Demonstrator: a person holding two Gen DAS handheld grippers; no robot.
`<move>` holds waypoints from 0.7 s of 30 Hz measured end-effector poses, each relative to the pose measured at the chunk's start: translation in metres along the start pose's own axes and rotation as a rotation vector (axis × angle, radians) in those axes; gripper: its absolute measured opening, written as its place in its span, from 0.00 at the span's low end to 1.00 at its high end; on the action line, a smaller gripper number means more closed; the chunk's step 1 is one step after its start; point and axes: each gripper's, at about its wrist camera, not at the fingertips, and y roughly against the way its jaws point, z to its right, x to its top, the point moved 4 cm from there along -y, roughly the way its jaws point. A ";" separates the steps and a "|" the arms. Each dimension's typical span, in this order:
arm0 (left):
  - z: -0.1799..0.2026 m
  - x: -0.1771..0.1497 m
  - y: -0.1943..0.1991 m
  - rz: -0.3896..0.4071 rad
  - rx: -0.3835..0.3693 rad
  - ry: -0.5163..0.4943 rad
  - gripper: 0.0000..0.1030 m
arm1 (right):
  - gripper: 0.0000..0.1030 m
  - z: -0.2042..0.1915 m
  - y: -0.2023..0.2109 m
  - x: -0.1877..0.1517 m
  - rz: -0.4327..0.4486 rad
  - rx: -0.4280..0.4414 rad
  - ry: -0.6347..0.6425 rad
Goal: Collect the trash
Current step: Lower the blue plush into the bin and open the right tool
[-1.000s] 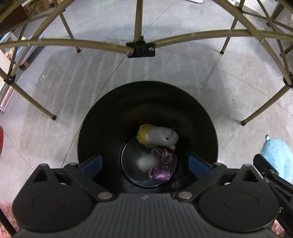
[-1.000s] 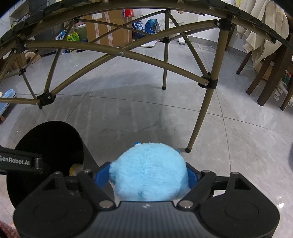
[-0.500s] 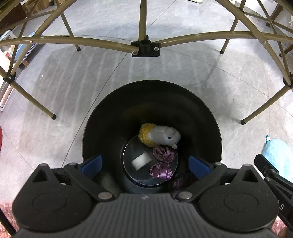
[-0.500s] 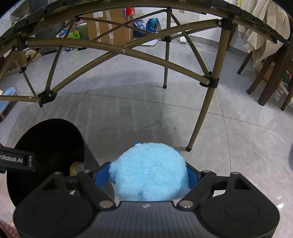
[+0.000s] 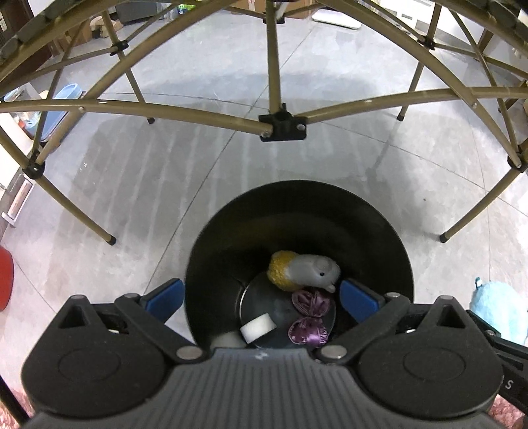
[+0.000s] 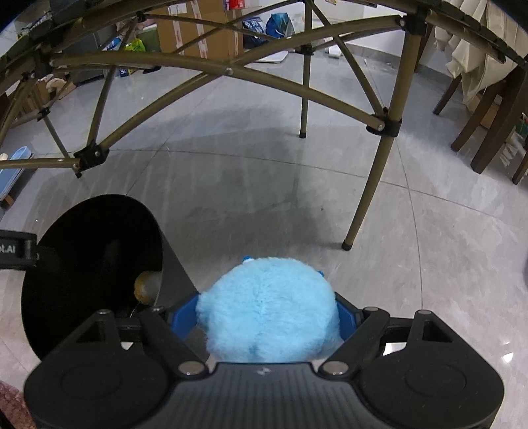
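- Fluffy blue plush toy [image 6: 269,308] is looking soft and furry.
- Black bin [image 5: 298,214] is showing smooth plastic.
- Purple ribbon [image 5: 310,321] is gleaming like satin.
- Grey floor [image 6: 247,184] is shining, polished.

Folding table frame [image 5: 280,127], wooden chairs [image 6: 488,109]

We seem to be in a home. We see a glossy grey tiled floor [image 6: 264,184], dark wooden chair legs [image 6: 488,109] with a cream cloth [image 6: 468,56] draped above them, brown cardboard boxes [image 6: 198,29] and coloured bags [image 6: 279,24] stacked along the far wall, and an olive metal folding frame [image 5: 280,122] standing over the floor.
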 end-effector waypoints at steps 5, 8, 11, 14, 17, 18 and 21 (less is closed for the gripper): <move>-0.013 0.001 0.003 0.026 0.019 0.000 1.00 | 0.79 -0.005 0.005 0.001 -0.006 0.014 -0.005; -0.023 0.001 0.004 0.035 0.028 0.008 1.00 | 0.79 -0.013 0.010 0.003 -0.005 0.026 0.005; -0.033 0.001 0.005 0.041 0.038 0.015 1.00 | 0.79 -0.023 0.015 0.005 -0.001 0.038 0.022; -0.044 0.001 0.005 0.043 0.048 0.027 1.00 | 0.79 -0.036 0.020 0.007 0.002 0.052 0.043; -0.055 0.001 0.008 0.051 0.058 0.039 1.00 | 0.79 -0.051 0.024 0.009 0.008 0.068 0.072; -0.058 0.001 0.008 0.052 0.059 0.043 1.00 | 0.79 -0.057 0.025 0.010 0.009 0.073 0.081; -0.068 0.000 0.010 0.055 0.064 0.056 1.00 | 0.79 -0.074 0.028 0.012 0.014 0.089 0.109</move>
